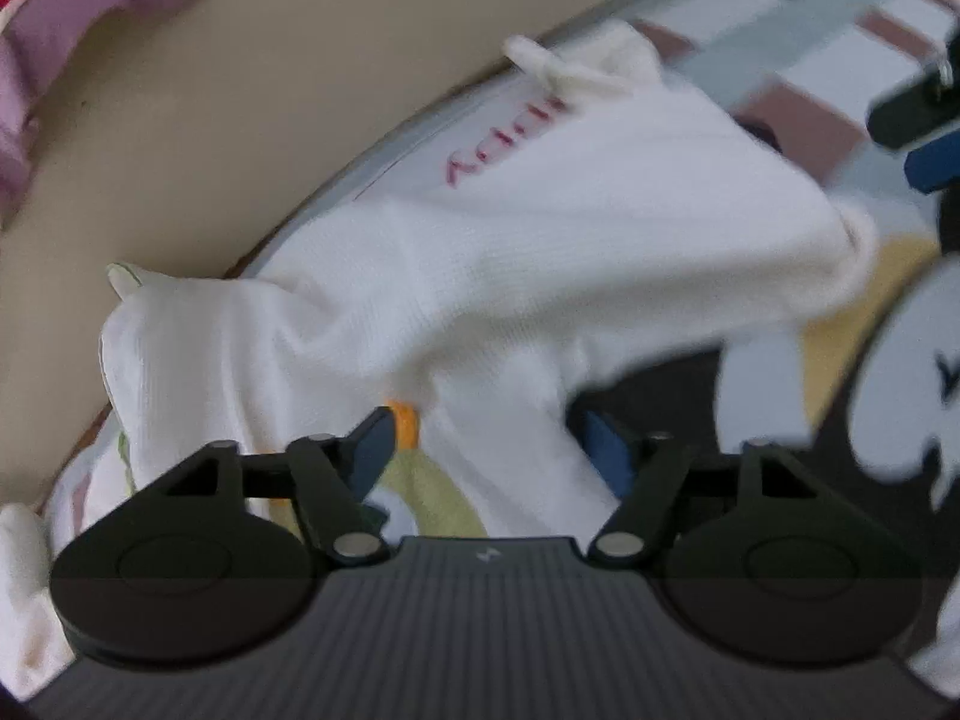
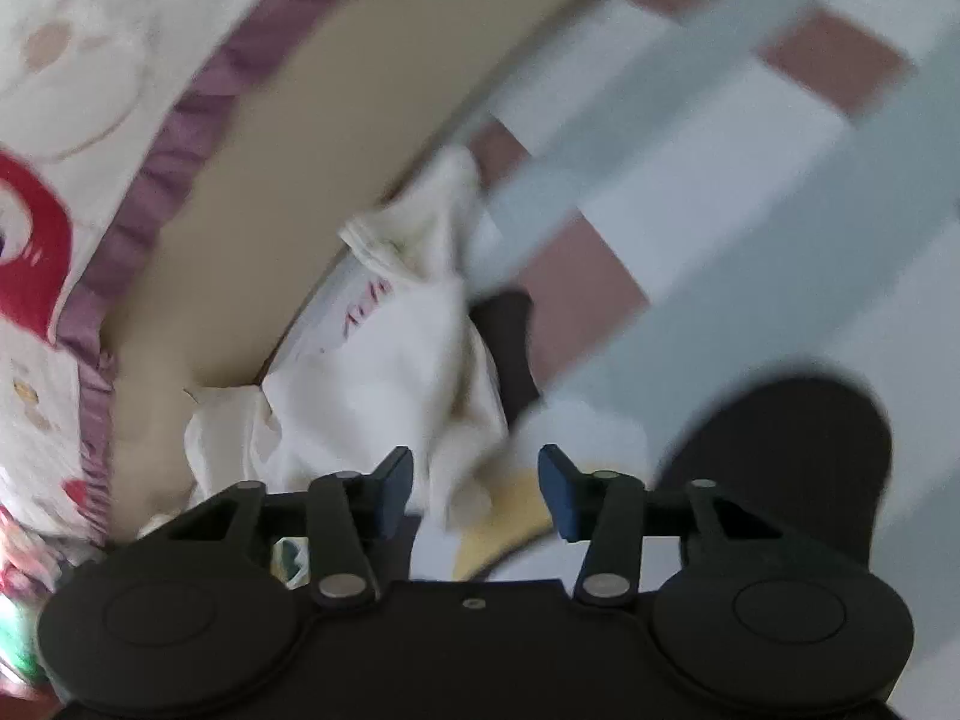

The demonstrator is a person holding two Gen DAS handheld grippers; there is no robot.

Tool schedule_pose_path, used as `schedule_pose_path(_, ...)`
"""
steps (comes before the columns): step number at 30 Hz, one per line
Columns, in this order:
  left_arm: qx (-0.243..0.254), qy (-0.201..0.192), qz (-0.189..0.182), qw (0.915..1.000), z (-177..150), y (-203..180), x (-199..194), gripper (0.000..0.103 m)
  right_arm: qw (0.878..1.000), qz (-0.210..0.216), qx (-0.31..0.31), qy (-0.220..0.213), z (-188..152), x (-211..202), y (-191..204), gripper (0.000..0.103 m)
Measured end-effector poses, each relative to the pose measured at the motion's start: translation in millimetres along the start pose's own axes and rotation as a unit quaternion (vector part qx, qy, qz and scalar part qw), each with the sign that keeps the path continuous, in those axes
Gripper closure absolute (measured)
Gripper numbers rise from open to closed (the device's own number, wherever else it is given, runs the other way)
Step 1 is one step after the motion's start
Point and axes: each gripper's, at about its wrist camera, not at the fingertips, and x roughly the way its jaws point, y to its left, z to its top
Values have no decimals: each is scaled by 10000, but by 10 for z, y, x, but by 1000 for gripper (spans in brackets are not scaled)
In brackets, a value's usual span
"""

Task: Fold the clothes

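Observation:
A white knit garment [image 1: 540, 228] with red lettering lies crumpled on a checked bedsheet [image 1: 804, 120], against a beige edge. My left gripper [image 1: 489, 450] is open, its blue pads spread wide, and a fold of the white fabric runs down between them. In the right wrist view the same garment [image 2: 390, 360] is blurred. My right gripper [image 2: 477, 489] is open too, with a corner of the cloth hanging between its pads. The right gripper [image 1: 927, 138] also shows at the top right of the left wrist view, beyond the garment.
A beige board [image 1: 210, 150] runs along the far side of the sheet. Behind it lies purple-frilled bedding [image 2: 150, 192] with red and white print. A black patch with pale cartoon shapes [image 1: 840, 372] lies to the right. A dark blurred shape [image 2: 780, 468] sits near the right gripper.

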Motion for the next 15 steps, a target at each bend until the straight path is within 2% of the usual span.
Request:
schedule_pose_path(1,-103,-65,-72,9999,5,29,30,23,9995,-102,-264,-105,27,13,48,72)
schedule_pose_path(2,-199,-125,-186,9996,9,58,62,22,9982,-205,-528,-211,53,26,97,72)
schedule_pose_path(4,-287,-218,-483,9982,1,127,77,32,9956,-319,-815,-323,90,70,136,73)
schedule_pose_path(5,-309,-260,-645,9971,-7,163,76,69,9948,-349,-887,-351,103,98,139,73)
schedule_pose_path(6,-294,-273,-655,9970,-12,187,60,98,9939,-379,-959,-379,117,125,141,72)
schedule_pose_path(8,-349,-553,-296,9974,-62,255,-95,99,9920,-440,-1104,-434,143,180,146,70)
schedule_pose_path(10,-632,-834,-14,9945,-156,373,-282,99,9897,-500,-1248,-489,170,235,151,70)
schedule_pose_path(12,-973,-943,185,9906,-270,484,-410,99,9891,-463,-1315,-466,169,273,130,69)
schedule_pose_path(15,-1176,-1025,452,9867,-449,587,-519,99,9867,-428,-1503,-442,139,391,196,65)
